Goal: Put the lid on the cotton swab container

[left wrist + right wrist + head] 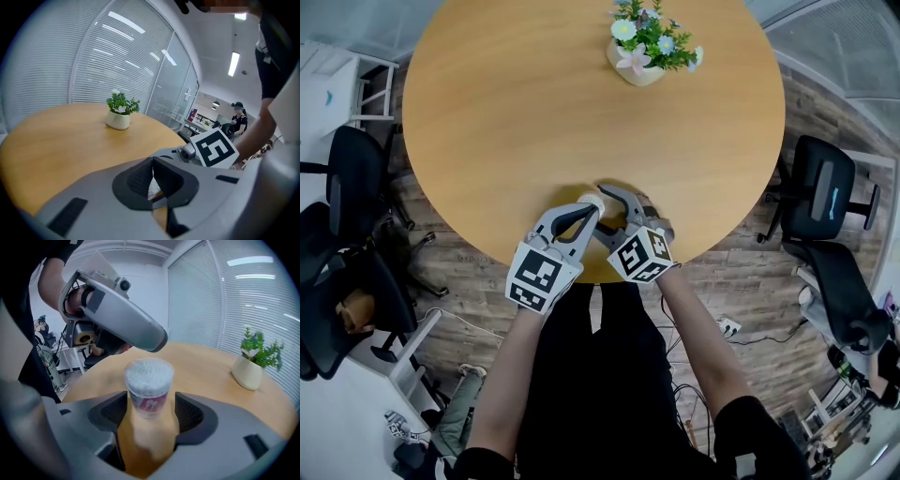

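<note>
**Cotton swab container** (149, 383). A tall, narrow clear tub with a pink label and white swab heads packed at the top. It stands upright on the round table (534, 112), well apart from the flower pot (637, 67). It sits at the rim on the opposite side from the pot, nearest the person.

**Lid.** Not clearly made out in any view. Whether a clear cap already sits over the swab heads cannot be told.

**Right gripper** (150, 401). The jaws are spread wide, one on each side of the container. The pads stand clear of its walls and grip nothing. It reaches in from the side away from the flower pot.

**Left gripper** (151, 165). The jaws are drawn together with the tips touching. A pale patch shows in the slit behind the tips. Whether that is a lid edge pinched there or the swabs seen beyond cannot be told. In the right gripper view it hangs just above the container top, also on the side away from the flower pot.

**Handling note (judgement).**
- The step in hand looks like seating the lid.
- The container is light, tall, unheld and close to the table rim, so an off-centre push would likely tip it or slide it off.
- It would be best to close the right jaws gently low on the body first. A hard squeeze could flex the thin wall and pull the mouth out of round.
- The lid should be kept level and centred over the mouth, then pressed straight down.
- The rim should be checked as seated all round before either gripper lets go.
</note>
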